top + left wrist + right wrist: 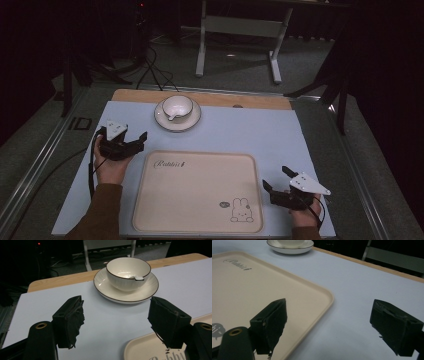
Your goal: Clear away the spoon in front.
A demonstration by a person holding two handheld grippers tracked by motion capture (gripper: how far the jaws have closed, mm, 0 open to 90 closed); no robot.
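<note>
Table: wooden top (pixel 260 101), bare along its far edge, the rest under a pale blue mat (pixel 250 135)
Floor: grey-green carpet (pixel 235 70), with metal rails (pixel 30 165) running along both sides of the table
Far furniture: white metal frame (pixel 239 30) on two legs with flat feet
Cables: black leads (pixel 152 67) trailing over the floor at far left
Light: dim; the room's edges are black, one small red lamp (pixel 141 5) at the top

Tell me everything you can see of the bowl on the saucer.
The bowl is white, glossy, ceramic-looking, with a thin dark rim and faint ribbing outside. It stands upright, centred on a matching saucer near the table's far edge. A white spoon-like handle rests on its rim; the inside otherwise looks empty. Neither gripper touches it.
</note>
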